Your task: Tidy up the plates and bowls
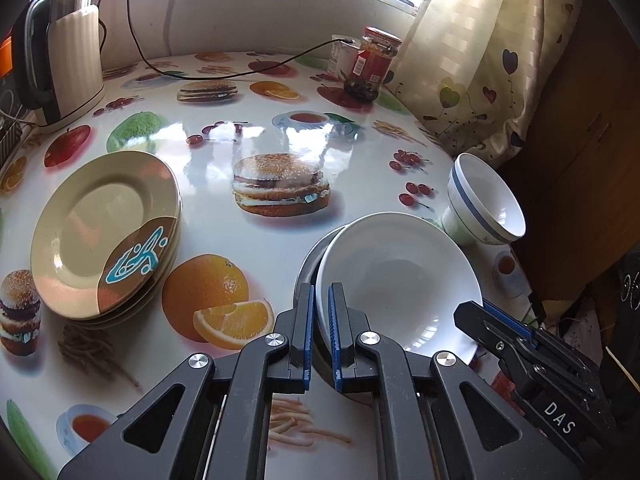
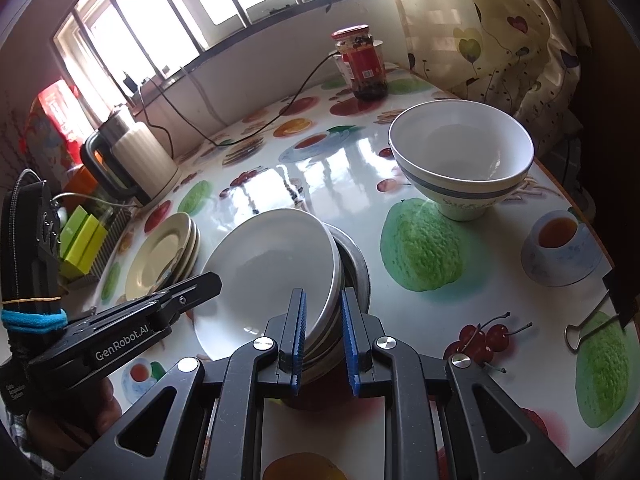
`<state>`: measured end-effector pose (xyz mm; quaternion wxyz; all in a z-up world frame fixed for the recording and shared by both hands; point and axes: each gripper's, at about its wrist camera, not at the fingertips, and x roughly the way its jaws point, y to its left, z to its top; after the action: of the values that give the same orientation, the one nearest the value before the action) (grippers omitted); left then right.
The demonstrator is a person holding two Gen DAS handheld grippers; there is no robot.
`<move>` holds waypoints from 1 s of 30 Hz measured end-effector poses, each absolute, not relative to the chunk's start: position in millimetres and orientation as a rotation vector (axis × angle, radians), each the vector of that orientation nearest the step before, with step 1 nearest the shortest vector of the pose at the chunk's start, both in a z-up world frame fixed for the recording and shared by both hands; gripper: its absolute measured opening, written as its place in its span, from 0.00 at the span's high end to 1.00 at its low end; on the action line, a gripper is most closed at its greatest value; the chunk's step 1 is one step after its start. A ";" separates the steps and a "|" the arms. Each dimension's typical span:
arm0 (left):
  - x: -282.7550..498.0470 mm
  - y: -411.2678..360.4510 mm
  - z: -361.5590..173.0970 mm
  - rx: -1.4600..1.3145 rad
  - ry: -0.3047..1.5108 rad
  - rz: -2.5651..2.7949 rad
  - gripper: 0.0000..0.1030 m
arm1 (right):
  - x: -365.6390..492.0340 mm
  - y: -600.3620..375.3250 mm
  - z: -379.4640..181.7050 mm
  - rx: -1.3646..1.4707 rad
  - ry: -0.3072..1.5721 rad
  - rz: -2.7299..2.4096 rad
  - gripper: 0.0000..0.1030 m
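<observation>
A stack of white deep plates (image 2: pixel 268 268) sits tilted near the table's front edge, leaning over a grey metal bowl (image 2: pixel 356 260). My right gripper (image 2: pixel 322 298) is shut on the stack's near rim, one pad inside the top plate and one outside. My left gripper (image 1: pixel 321 292) is shut on the left rim of the top white plate (image 1: pixel 396 276); it also shows in the right wrist view as the left gripper (image 2: pixel 200 286). The right gripper (image 1: pixel 486 314) enters the left wrist view from the right. Beige plates (image 1: pixel 104 232) are stacked to the left. White blue-banded bowls (image 2: pixel 460 152) stand nested to the right.
An electric kettle (image 1: pixel 68 52) stands at the back left, its black cable (image 1: pixel 224 76) running across the table. A red-lidded jar (image 1: pixel 372 64) is at the back near a curtain (image 1: pixel 480 60). A binder clip (image 2: pixel 580 330) hangs at the table's right edge. Green boxes (image 2: pixel 82 240) sit far left.
</observation>
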<state>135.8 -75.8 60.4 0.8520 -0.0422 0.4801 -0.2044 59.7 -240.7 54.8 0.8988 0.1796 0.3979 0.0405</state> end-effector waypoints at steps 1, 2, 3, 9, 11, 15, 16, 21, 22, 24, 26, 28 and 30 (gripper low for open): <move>136.1 -76.0 59.8 -0.089 1.013 -0.430 0.93 | 60.1 -241.1 54.7 0.373 0.825 0.084 0.83; 136.1 -75.9 59.4 -0.089 1.014 -0.430 0.93 | 59.8 -240.9 53.9 0.374 0.826 0.083 0.83; 136.1 -75.6 58.9 -0.090 1.016 -0.430 0.93 | 60.1 -240.8 52.9 0.374 0.827 0.084 0.83; 136.1 -74.7 58.7 -0.094 1.015 -0.431 0.93 | 59.9 -241.4 51.3 0.375 0.828 0.084 0.83; 136.0 -75.0 58.9 -0.092 1.016 -0.430 0.93 | 60.5 -241.5 52.6 0.376 0.829 0.084 0.83; 136.3 -74.8 58.8 -0.097 1.018 -0.434 0.93 | 60.8 -242.6 50.7 0.378 0.829 0.082 0.83; 136.1 -75.1 58.9 -0.096 1.018 -0.433 0.93 | 60.8 -242.7 50.6 0.379 0.830 0.082 0.83; 136.3 -76.8 59.6 -0.095 1.019 -0.436 0.92 | 61.3 -244.0 49.8 0.387 0.835 0.080 0.82; 136.2 -76.8 59.3 -0.096 1.018 -0.437 0.92 | 61.2 -244.3 49.5 0.390 0.836 0.081 0.82; 135.8 -77.2 59.7 -0.097 1.018 -0.439 0.92 | 61.3 -245.3 51.1 0.395 0.833 0.078 0.82; 135.3 -78.6 59.7 -0.091 1.017 -0.441 0.91 | 60.6 -245.5 52.2 0.395 0.829 0.075 0.82; 135.2 -79.2 59.6 -0.089 1.018 -0.441 0.91 | 60.8 -246.3 53.9 0.397 0.828 0.076 0.82; 134.9 -79.2 59.9 -0.091 1.016 -0.440 0.91 | 60.6 -246.5 54.4 0.398 0.827 0.073 0.81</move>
<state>134.9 -79.2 59.9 0.8496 -0.0433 0.4824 -0.2088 60.6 -246.5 54.4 0.8959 0.1919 0.3991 0.0353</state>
